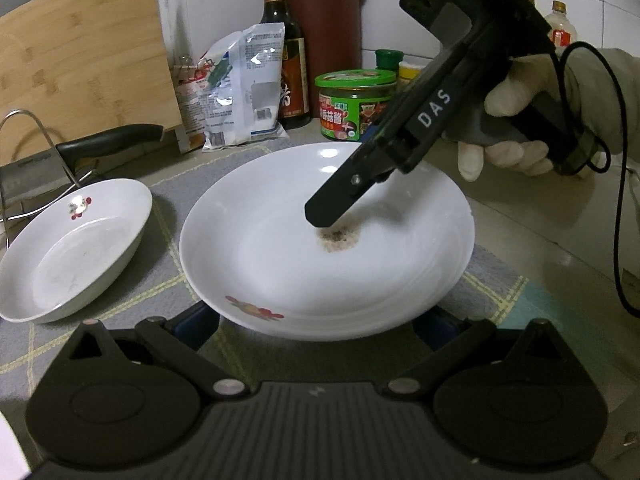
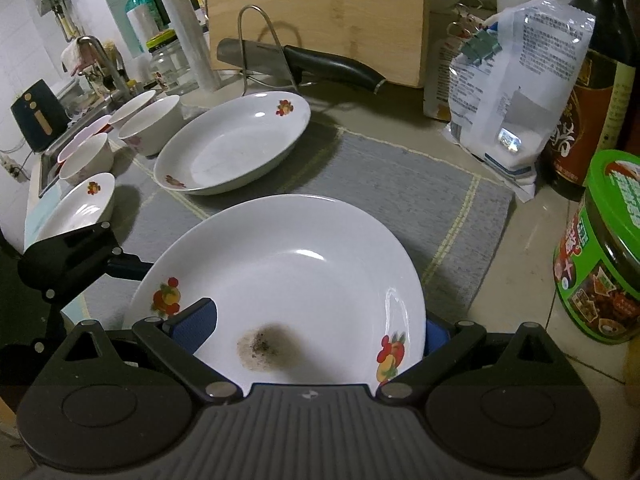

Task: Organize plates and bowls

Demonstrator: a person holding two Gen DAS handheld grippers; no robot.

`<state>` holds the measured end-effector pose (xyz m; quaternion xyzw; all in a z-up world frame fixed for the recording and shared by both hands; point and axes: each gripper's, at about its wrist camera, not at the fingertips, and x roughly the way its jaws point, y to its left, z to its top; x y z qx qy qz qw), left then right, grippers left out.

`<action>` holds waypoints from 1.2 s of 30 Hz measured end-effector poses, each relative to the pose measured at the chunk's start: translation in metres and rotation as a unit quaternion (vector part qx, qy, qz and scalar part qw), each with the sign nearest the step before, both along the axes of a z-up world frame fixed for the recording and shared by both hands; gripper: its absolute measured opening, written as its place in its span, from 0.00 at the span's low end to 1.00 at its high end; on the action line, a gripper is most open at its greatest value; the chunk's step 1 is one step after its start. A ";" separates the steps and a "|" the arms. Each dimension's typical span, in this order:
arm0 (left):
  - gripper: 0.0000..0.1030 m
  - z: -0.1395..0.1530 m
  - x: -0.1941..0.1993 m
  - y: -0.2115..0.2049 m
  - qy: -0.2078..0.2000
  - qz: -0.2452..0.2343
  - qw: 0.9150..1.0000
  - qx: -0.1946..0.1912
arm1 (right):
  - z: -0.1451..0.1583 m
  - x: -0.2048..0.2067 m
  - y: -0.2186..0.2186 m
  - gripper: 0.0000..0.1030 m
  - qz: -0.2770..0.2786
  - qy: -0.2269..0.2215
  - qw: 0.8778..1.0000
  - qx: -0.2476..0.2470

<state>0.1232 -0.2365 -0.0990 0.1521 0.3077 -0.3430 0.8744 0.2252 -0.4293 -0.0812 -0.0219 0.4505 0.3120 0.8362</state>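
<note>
Occupying the centre of both views, a white deep plate point(image 1: 320, 248) with printed fruit motifs on its rim carries a brown, speckled stain at its base. It sits over a grey placemat point(image 2: 384, 184); whether its underside rests on the mat cannot be told. In the right wrist view the right gripper point(image 2: 316, 332) has one blue-padded finger point(image 2: 196, 324) inside the plate and the other outside the rim, jaws closed across the wall at lower frame. In the left wrist view the left gripper point(image 1: 320, 328) has its fingertips hidden beneath the plate's near edge; its grip cannot be determined. A gloved hand point(image 1: 516, 120) at upper right holds the right gripper. A second fruit-pattern plate point(image 2: 232, 144) lies beyond on the placemat, apart from the first. Small bowls point(image 2: 120, 136) stand at left frame, partly cut off.
</note>
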 end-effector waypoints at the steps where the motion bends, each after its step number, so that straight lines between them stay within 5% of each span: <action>1: 0.99 0.000 0.000 -0.001 -0.002 0.001 1.000 0.000 | 0.000 0.000 0.000 0.99 -0.001 -0.002 1.000 -0.002; 22: 0.99 0.000 -0.004 0.003 -0.013 0.024 1.000 0.005 | -0.003 -0.004 0.005 1.00 -0.031 -0.021 0.998 -0.043; 36: 0.99 0.043 -0.046 0.028 -0.023 0.088 0.996 -0.012 | 0.049 -0.053 0.020 1.00 -0.059 -0.094 0.993 -0.041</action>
